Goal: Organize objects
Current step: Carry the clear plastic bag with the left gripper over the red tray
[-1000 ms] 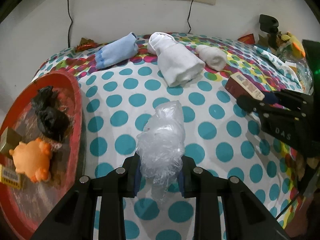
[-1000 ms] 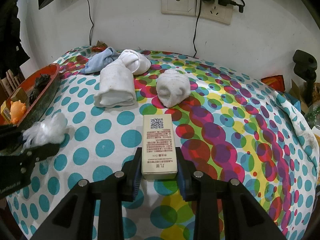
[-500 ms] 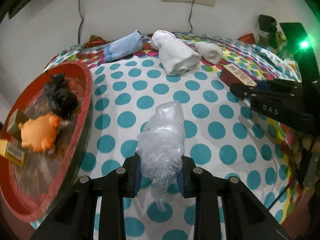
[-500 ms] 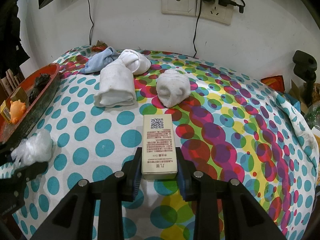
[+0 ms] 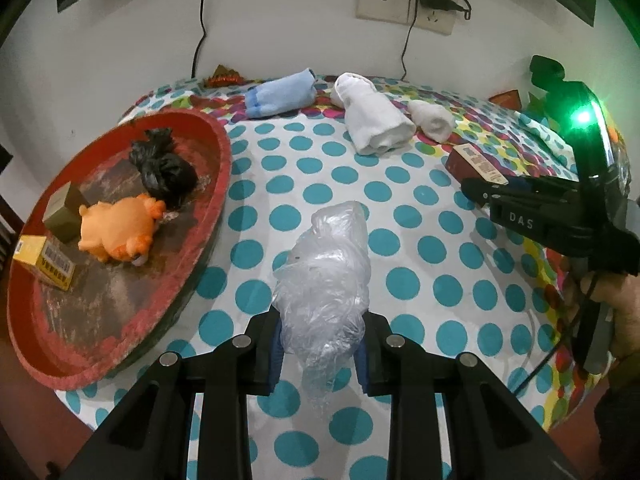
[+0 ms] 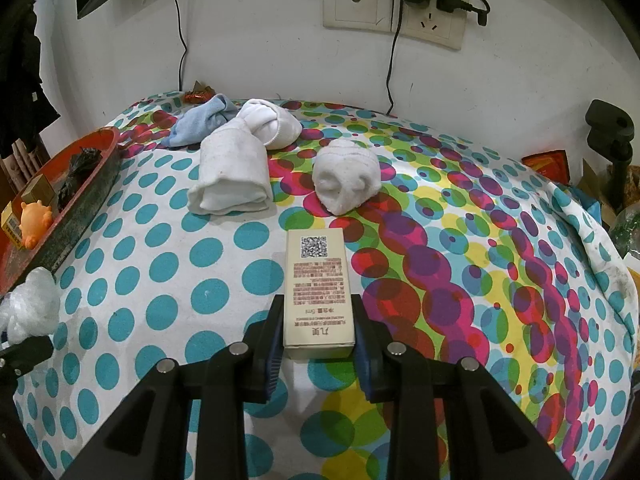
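Observation:
My left gripper (image 5: 319,350) is shut on a crumpled clear plastic bag (image 5: 326,280), held above the dotted tablecloth just right of the red tray (image 5: 192,240). The tray holds an orange toy (image 5: 120,228), a black bag (image 5: 164,168), a brown box (image 5: 64,210) and a yellow box (image 5: 44,262). My right gripper (image 6: 319,350) is shut on a cream box with a QR code (image 6: 318,292), low over the cloth. The right gripper and its box (image 5: 474,164) also show at the right of the left wrist view. The plastic bag shows at the left edge of the right wrist view (image 6: 28,304).
A blue rolled sock (image 5: 280,94), a large white rolled cloth (image 5: 374,122) and a small white roll (image 5: 432,122) lie at the back of the table. A red wrapper (image 5: 222,76) sits by the wall. Wall sockets with cables (image 6: 400,8) are behind. Clutter stands at the far right (image 6: 612,136).
My left gripper with the plastic bag has drawn back and swung towards the red tray, which now fills more of its view. The right gripper and box have stayed still.

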Motion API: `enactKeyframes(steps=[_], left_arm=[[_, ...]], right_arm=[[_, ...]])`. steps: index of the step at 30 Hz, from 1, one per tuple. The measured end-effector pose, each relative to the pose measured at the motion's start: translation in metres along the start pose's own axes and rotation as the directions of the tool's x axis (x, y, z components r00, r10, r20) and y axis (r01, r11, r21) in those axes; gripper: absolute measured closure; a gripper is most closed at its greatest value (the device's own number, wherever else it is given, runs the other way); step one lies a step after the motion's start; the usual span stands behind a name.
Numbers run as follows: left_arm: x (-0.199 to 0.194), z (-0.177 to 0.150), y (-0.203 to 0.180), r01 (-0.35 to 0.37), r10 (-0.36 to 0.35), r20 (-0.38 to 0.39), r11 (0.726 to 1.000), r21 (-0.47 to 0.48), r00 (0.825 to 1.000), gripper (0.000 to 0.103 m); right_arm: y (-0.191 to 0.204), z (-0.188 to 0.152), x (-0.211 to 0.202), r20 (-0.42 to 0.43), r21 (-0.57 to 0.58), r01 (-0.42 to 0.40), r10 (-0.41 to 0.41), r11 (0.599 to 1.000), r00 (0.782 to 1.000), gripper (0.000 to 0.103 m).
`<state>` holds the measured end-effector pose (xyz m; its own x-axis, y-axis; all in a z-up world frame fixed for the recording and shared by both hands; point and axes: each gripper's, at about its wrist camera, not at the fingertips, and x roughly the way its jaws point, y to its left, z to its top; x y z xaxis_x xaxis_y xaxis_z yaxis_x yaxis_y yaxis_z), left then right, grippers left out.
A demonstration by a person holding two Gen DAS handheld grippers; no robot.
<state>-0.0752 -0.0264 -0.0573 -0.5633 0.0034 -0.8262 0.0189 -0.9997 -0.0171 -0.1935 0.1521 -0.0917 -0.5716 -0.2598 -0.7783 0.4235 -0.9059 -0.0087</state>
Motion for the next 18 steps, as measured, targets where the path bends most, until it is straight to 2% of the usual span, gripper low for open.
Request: enactKeyframes(steps=[10, 15, 18], left_arm=[[-0.009, 0.001, 0.0, -0.024, 0.024, 0.006, 0.999, 0.021, 1.0, 0.077], [-0.014, 0.002, 0.004, 0.0, 0.0, 0.01, 1.0, -0.019, 1.0, 0.077], [-0.022, 0.005, 0.008, -0.018, 0.019, 0.037, 1.0, -0.02, 0.999, 0.077]], right_arm=[[0.0, 0.0, 0.0, 0.0, -0.001, -0.001, 0.001, 1.0, 1.0, 0.073], [0.0, 0.0, 0.0, 0.0, -0.001, -0.001, 0.001, 1.0, 1.0, 0.073], [0.0, 0.0, 0.0, 0.0, -0.001, -0.001, 0.001, 1.0, 1.0, 0.073]])
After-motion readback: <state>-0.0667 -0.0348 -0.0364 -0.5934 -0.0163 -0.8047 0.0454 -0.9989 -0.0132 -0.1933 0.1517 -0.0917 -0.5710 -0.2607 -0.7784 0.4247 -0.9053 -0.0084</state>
